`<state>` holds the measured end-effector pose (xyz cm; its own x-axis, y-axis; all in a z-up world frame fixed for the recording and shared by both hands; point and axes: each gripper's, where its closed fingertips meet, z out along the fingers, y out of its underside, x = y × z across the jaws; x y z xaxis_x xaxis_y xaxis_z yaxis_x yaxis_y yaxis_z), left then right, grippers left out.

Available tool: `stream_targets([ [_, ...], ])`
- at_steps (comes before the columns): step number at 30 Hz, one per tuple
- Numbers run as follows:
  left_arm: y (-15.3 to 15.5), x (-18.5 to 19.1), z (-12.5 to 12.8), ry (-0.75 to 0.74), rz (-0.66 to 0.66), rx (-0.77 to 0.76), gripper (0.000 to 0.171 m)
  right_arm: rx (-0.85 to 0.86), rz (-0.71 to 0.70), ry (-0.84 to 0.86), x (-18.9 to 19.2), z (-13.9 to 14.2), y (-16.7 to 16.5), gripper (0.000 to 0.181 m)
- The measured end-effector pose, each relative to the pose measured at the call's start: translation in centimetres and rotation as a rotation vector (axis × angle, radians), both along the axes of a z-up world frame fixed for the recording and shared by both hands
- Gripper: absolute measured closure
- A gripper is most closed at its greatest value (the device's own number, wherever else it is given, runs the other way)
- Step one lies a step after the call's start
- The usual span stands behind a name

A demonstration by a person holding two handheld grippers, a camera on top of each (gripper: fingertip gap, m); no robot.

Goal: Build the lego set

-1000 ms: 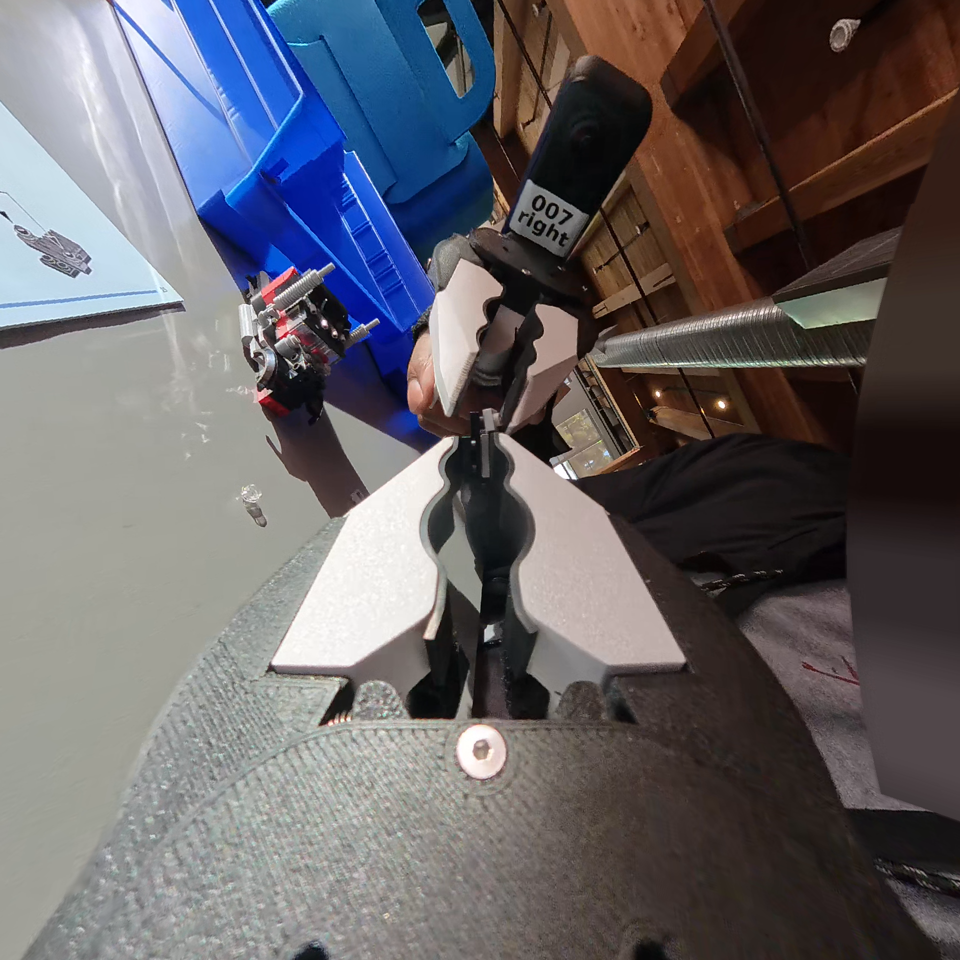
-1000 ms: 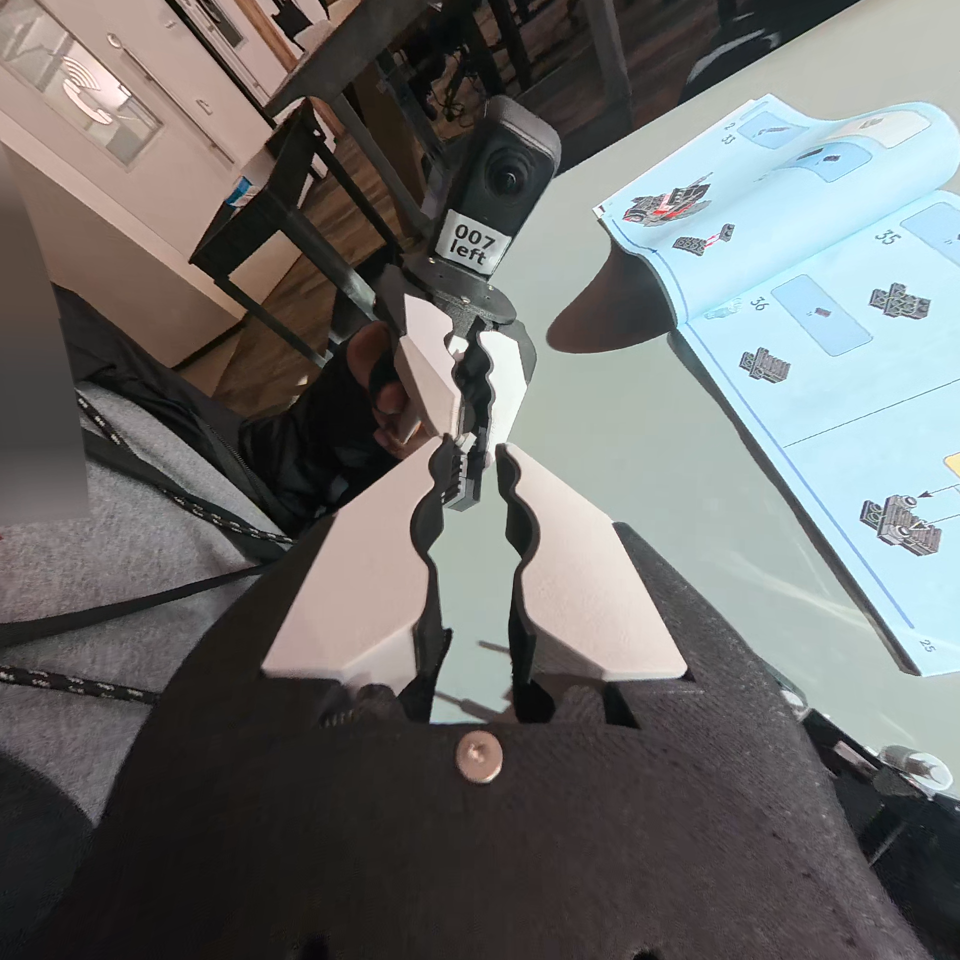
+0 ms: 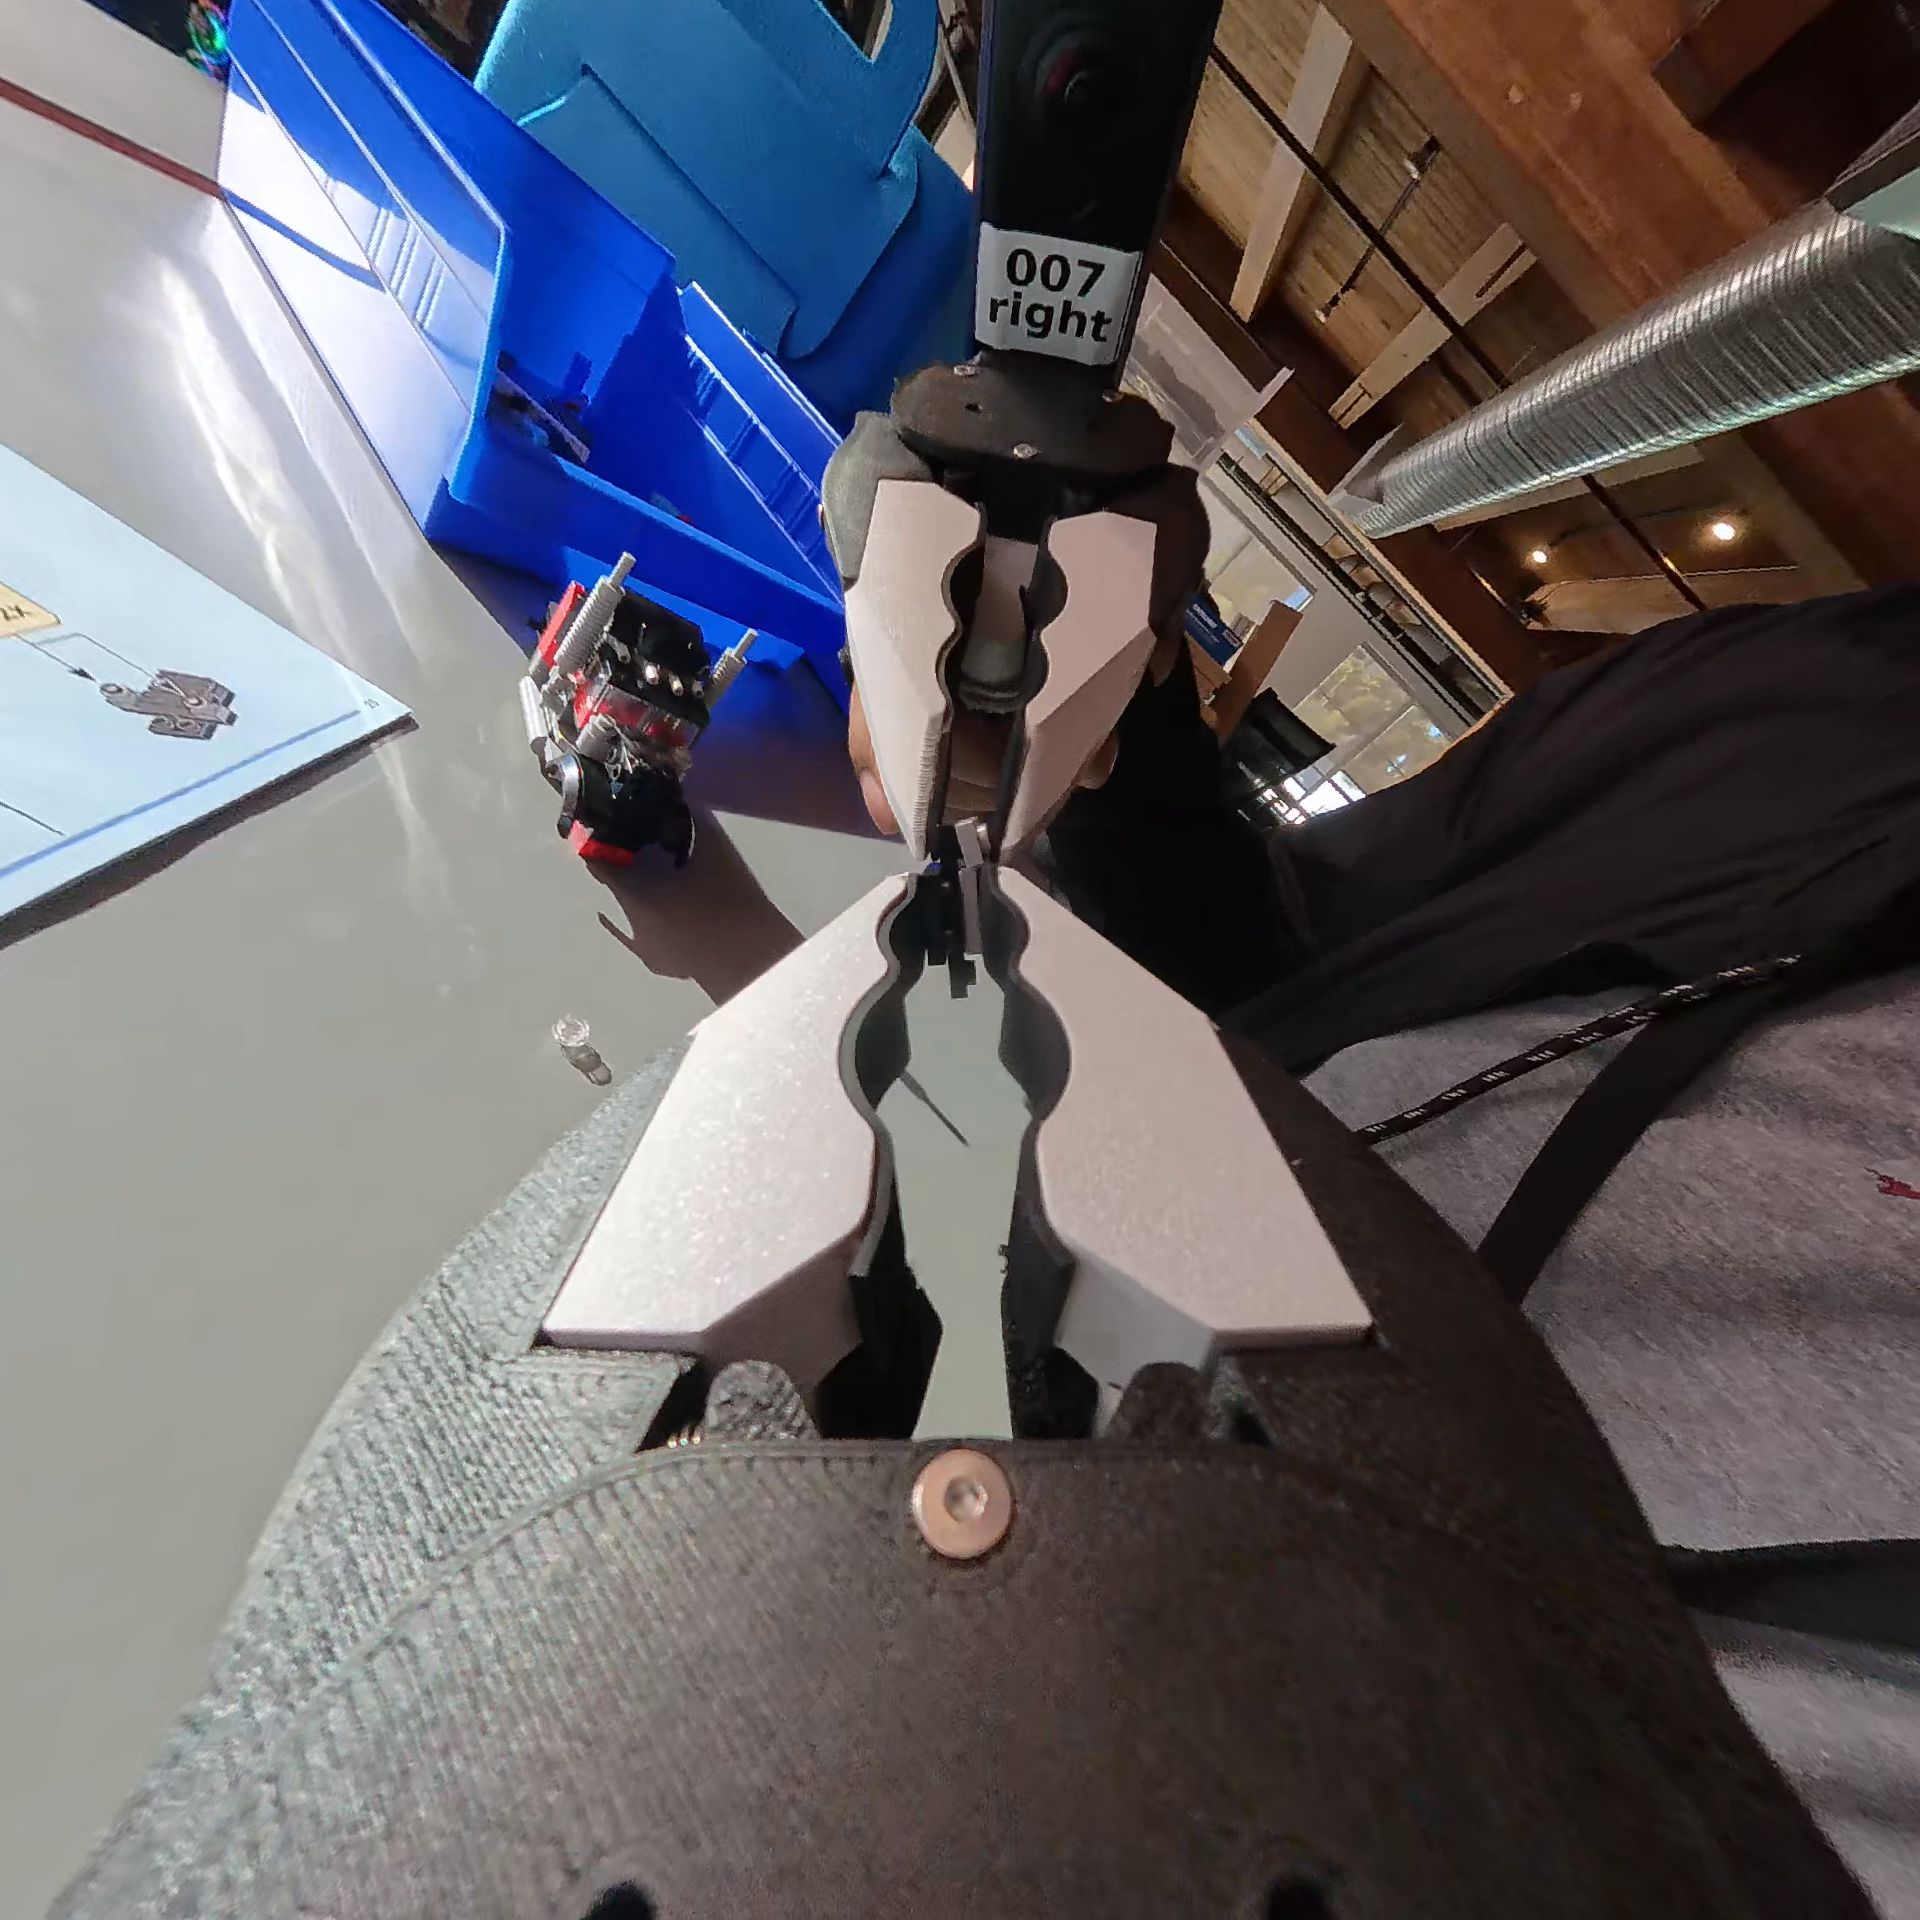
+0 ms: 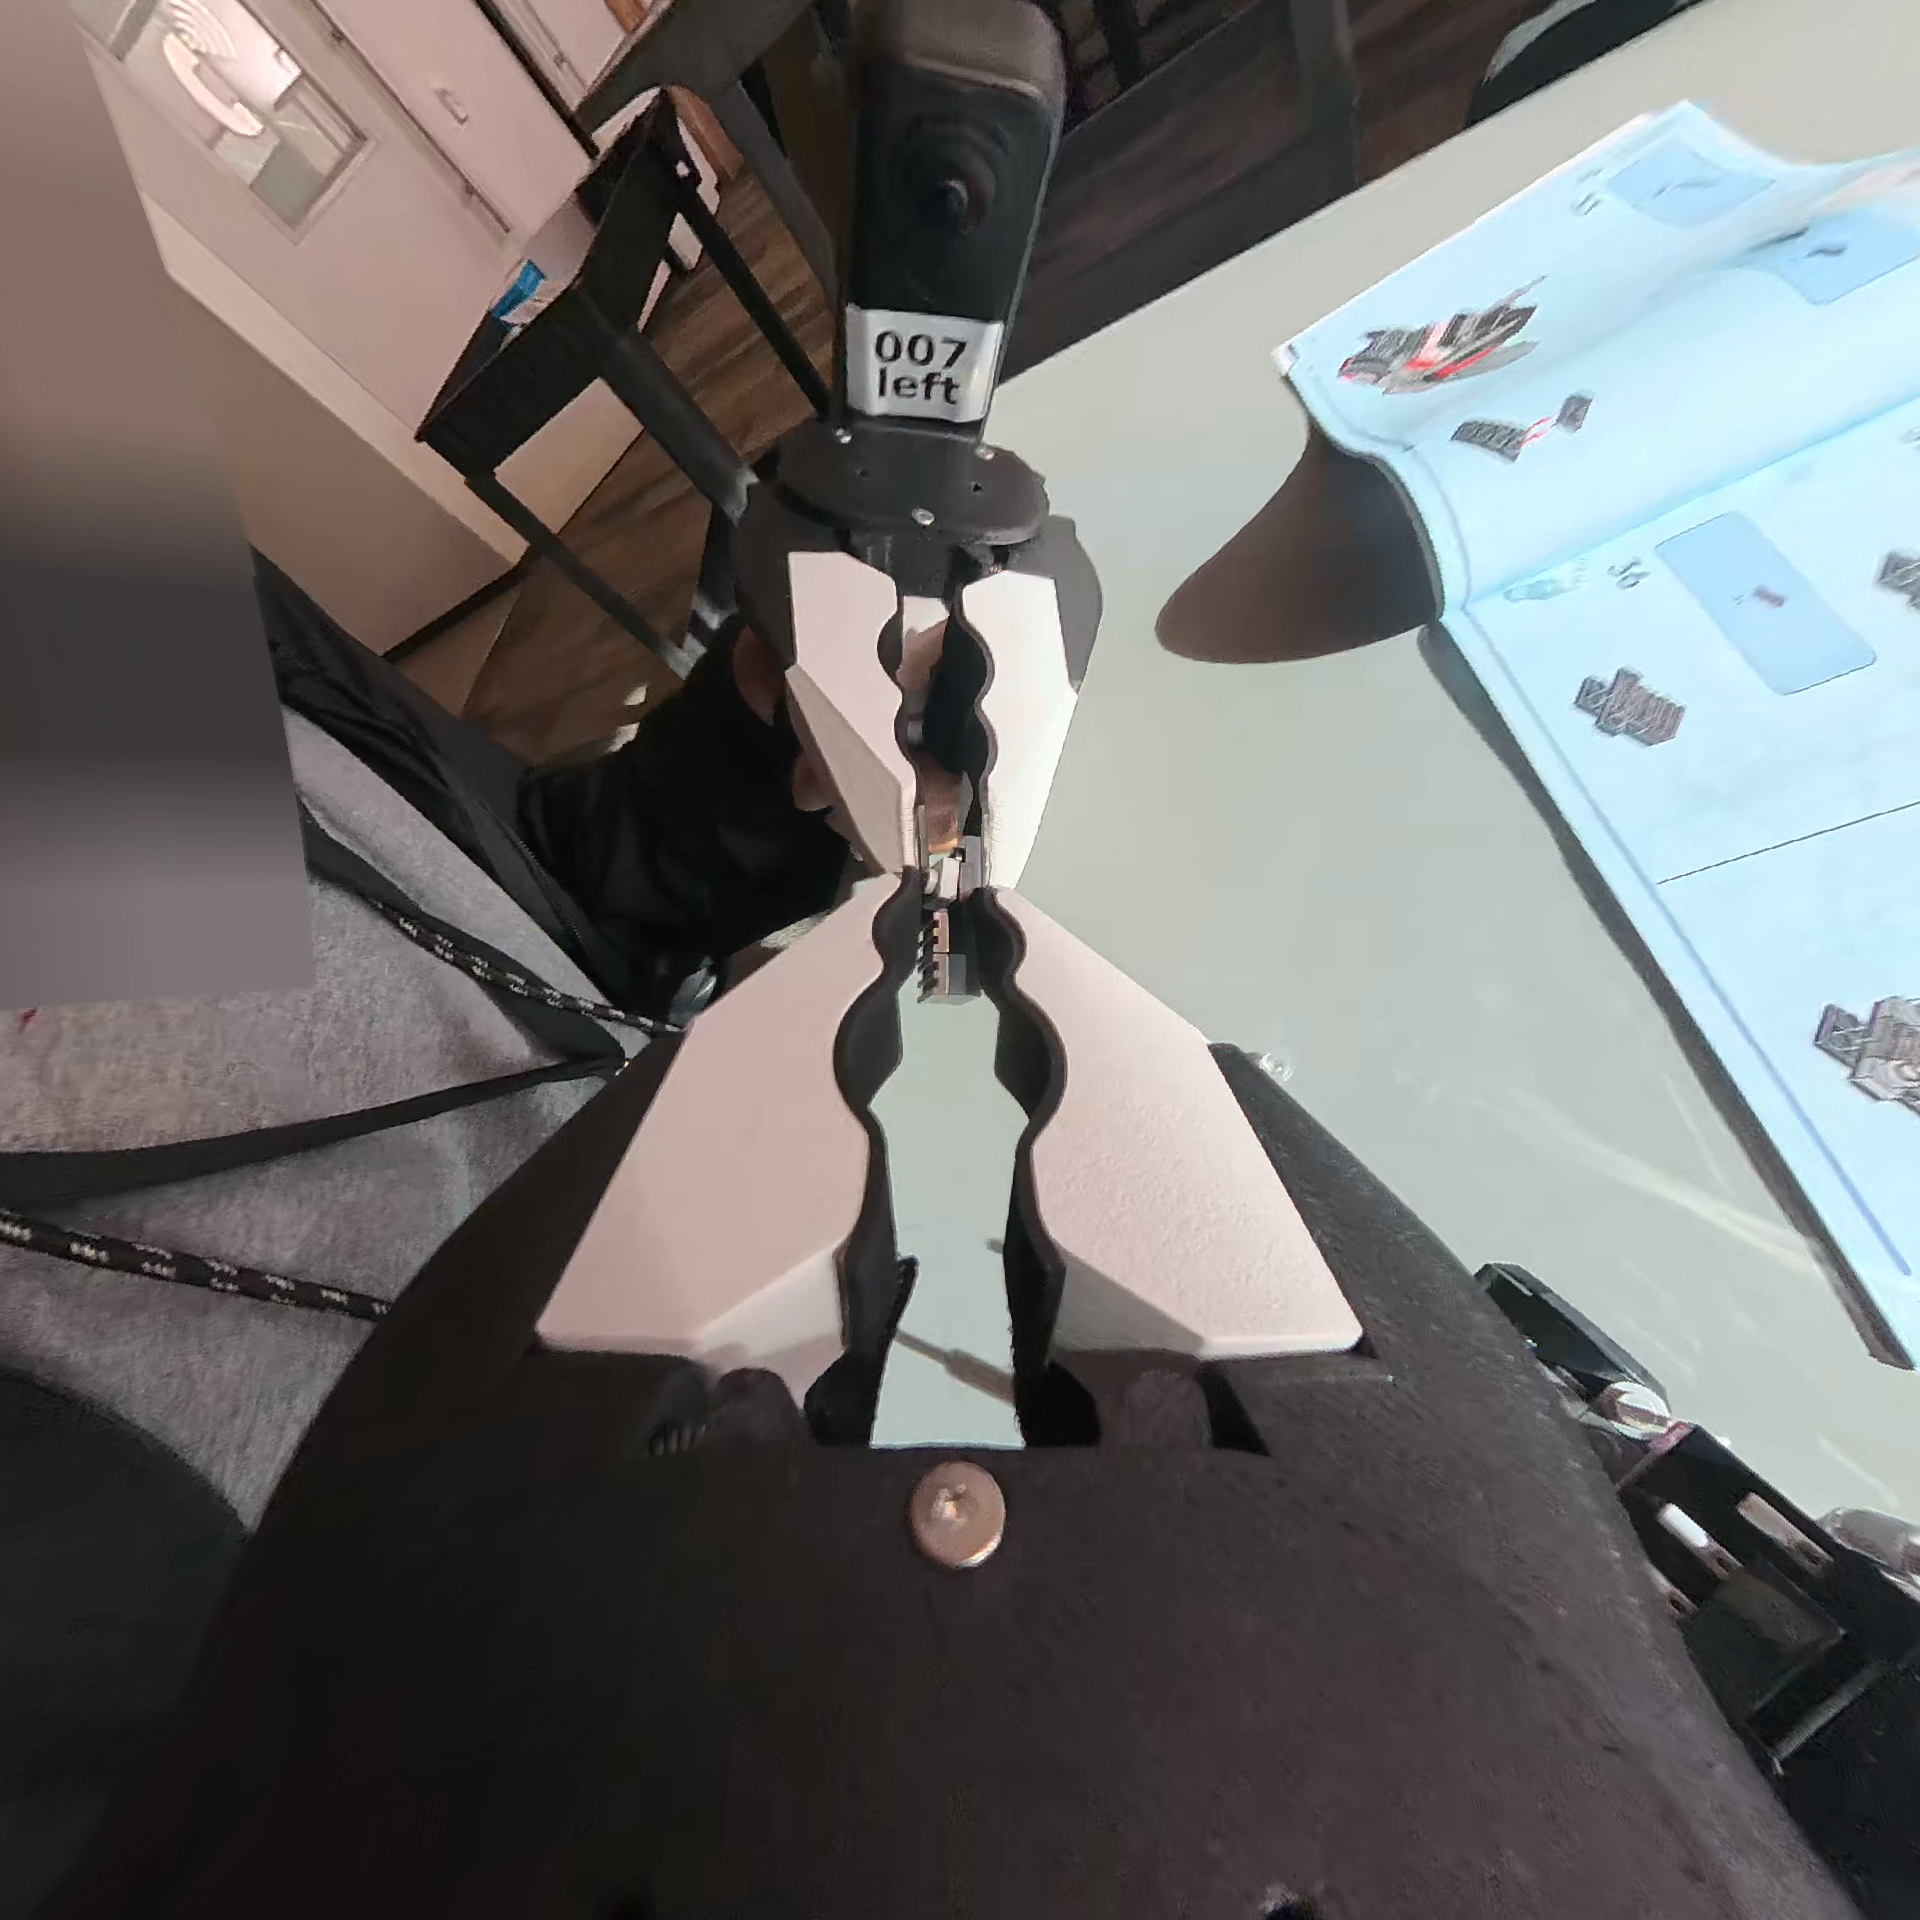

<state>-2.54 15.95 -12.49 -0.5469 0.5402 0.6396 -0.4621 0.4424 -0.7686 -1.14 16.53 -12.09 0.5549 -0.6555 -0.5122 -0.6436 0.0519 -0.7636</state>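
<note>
Left gripper: the left gripper (image 3: 954, 899), with pale grey wavy-edged fingers on a black textured body, is clenched at its tips on a small black studded lego piece (image 3: 943, 925).
Right gripper: the right gripper (image 4: 951, 904) is met tip to tip with the left gripper (image 4: 951, 847); a small dark grey studded lego piece (image 4: 943, 961) is gripped between its fingertips.
Junction: a light grey part (image 3: 969, 836) is seen where the two pinched pieces touch, above the table.
Table: a glossy grey tabletop (image 3: 260, 1039) is seen under both tools.
Built model: a red, black and silver lego assembly (image 3: 618, 717) is set on the table, just beside the blue plastic bin (image 3: 436, 312).
Loose part: a small clear lego stud (image 3: 577, 1044) is left on the table near the left gripper.
Booklet: a light blue instruction booklet (image 4: 1662, 675) is laid open on the table.
</note>
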Motion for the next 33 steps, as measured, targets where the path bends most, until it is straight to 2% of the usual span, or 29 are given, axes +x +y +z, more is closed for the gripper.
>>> stream_targets([
  [13, -0.2, 0.3, 0.5, -0.06, 0.043, -0.045, 0.161, -0.081, -0.022, -0.087, 0.4, 0.5, -0.2, 0.17],
  [29, 0.7, 0.6, 2.0, 0.03, 0.007, -0.122, 0.161, -0.026, 0.016, -0.126, -0.1, 1.4, 0.2, 0.167],
  [33, 0.3, 0.9, 1.1, 0.015, 0.031, -0.073, 0.161, -0.057, -0.009, -0.109, 0.2, 0.9, -0.2, 0.169],
])
